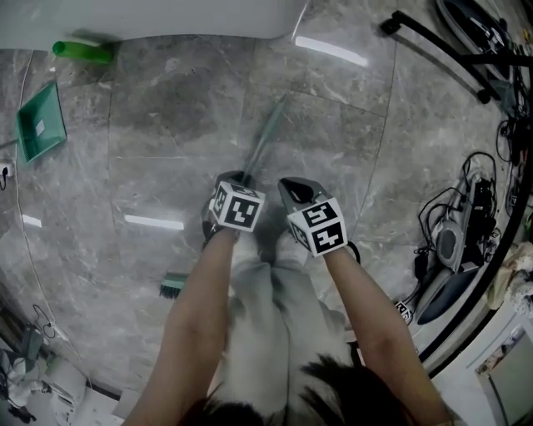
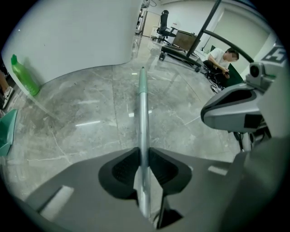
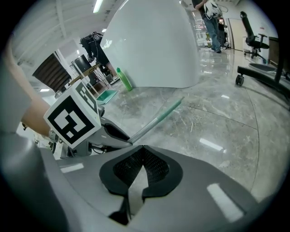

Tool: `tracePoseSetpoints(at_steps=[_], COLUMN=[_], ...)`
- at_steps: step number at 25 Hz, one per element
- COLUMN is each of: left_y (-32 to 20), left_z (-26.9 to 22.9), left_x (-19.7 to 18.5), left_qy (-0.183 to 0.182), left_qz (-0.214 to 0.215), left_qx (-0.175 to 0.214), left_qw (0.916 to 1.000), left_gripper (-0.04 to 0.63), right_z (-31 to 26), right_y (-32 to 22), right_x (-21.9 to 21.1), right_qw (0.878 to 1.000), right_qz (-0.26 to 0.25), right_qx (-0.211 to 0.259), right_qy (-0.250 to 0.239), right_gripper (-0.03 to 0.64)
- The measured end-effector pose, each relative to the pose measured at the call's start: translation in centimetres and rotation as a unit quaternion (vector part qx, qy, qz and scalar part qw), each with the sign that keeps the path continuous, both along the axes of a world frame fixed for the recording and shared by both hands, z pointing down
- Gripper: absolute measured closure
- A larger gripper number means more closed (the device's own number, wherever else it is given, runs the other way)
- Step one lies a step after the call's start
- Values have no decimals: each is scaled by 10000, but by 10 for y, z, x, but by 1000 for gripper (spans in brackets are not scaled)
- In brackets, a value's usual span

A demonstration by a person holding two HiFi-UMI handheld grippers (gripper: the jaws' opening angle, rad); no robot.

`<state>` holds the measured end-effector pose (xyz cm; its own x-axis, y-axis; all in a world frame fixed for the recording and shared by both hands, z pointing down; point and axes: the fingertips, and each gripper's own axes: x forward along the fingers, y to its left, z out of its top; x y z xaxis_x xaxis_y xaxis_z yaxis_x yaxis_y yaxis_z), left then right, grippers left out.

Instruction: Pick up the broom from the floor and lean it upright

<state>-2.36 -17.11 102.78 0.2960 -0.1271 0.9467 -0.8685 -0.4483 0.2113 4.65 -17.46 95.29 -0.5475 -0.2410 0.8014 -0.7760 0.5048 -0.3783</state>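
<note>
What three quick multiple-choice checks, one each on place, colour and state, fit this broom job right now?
1. Where is the bottle? A at the white wall B on a chair C on a shelf
2. What colour is the dustpan? A red B green C black
3. How is the left gripper? A open, empty B shut on the broom C shut, empty
Key: A, it stands at the wall's foot; B, it shows green in the head view; B, its jaws clamp the broom.

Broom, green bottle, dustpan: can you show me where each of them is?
broom [image 2: 143, 113], left gripper view, on the silver shaft of its handle.
green bottle [image 2: 25, 77], left gripper view, on its body.
dustpan [image 1: 42, 123], head view, on its flat green pan.
</note>
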Motion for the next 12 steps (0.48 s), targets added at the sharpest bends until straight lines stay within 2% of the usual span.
tracePoseSetpoints(at_steps=[8, 12], left_y=[-5, -16], left_z=[-64, -96], left_x=[-20, -34], left_qy=[-105, -147], left_qz=[-106, -280], left_qx=[496, 730], left_qw=[9987, 9968], left_gripper=[523, 525], right_z=[-68, -103], right_y=[-12, -21], right_x=[-18, -31], right_qw=[9988, 9978], right_qz=[232, 12], right_qx=[171, 475], right_qy=[-400, -463], right_gripper=[615, 615])
